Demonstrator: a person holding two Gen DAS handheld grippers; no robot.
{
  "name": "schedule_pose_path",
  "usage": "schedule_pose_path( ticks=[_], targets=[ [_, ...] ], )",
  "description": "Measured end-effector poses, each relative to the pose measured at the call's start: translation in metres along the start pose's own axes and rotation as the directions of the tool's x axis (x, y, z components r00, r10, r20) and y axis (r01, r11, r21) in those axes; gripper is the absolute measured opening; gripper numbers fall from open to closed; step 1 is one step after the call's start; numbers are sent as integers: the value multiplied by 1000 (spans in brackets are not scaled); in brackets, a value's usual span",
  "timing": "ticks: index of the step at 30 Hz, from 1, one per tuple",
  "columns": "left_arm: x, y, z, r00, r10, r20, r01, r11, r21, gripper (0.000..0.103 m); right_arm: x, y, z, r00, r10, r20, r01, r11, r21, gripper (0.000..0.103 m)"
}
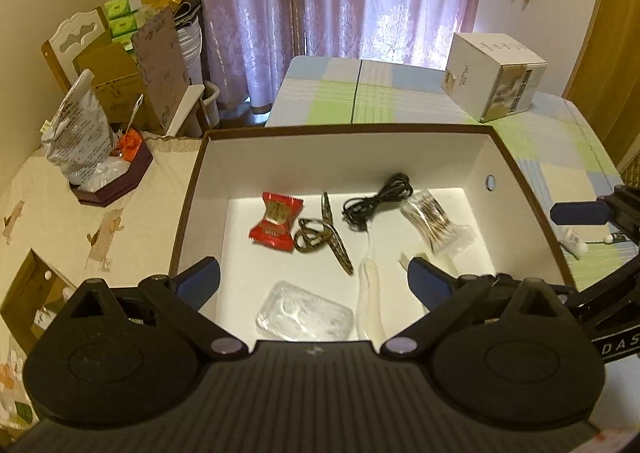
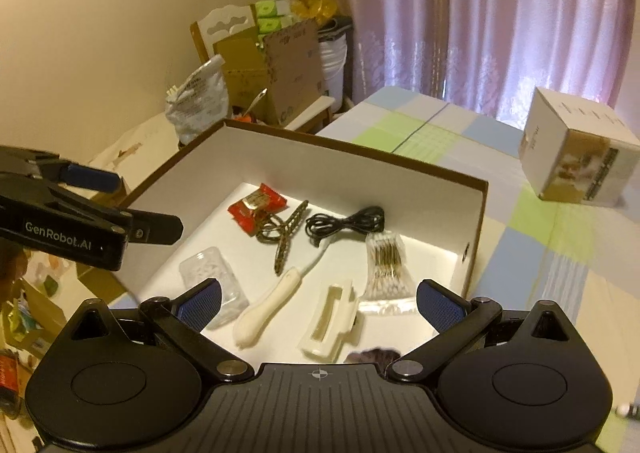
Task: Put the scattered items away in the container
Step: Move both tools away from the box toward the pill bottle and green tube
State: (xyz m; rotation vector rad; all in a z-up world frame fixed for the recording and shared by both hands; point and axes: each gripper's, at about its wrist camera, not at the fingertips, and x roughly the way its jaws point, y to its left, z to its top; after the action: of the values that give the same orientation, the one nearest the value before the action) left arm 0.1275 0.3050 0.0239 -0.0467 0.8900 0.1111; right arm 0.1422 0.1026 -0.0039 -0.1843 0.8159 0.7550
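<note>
A brown-rimmed white box (image 1: 500, 157) (image 2: 478, 213) holds a red candy packet (image 1: 276, 225) (image 2: 256, 207), a patterned hair clip (image 1: 336, 241) (image 2: 286, 241), a coiled black cable (image 1: 378, 201) (image 2: 346, 223), a bag of cotton swabs (image 1: 436, 227) (image 2: 388, 269), a clear plastic case (image 1: 306, 317) (image 2: 212, 273), a cream handle (image 1: 370, 301) (image 2: 268, 307) and a cream claw clip (image 2: 330, 323). My left gripper (image 1: 314, 285) hovers open over the box's near edge, empty. My right gripper (image 2: 318, 303) is open above the box, empty.
A white carton (image 1: 494, 75) (image 2: 576, 157) stands on the checked cloth (image 1: 360, 97) behind the box. A dark tray (image 1: 116, 181) with bags sits at left. A small white tube (image 1: 574, 243) lies right of the box. Cardboard boxes (image 1: 120, 81) and a chair stand behind.
</note>
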Motion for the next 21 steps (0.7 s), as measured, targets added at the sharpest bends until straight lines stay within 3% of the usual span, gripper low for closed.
schedule_pose_path(
  ticks=[21],
  targets=[
    [-47, -50, -70, 998, -35, -50, 34, 999, -15, 101, -69, 2, -66, 999, -4, -35, 5, 1000, 20, 101]
  ],
)
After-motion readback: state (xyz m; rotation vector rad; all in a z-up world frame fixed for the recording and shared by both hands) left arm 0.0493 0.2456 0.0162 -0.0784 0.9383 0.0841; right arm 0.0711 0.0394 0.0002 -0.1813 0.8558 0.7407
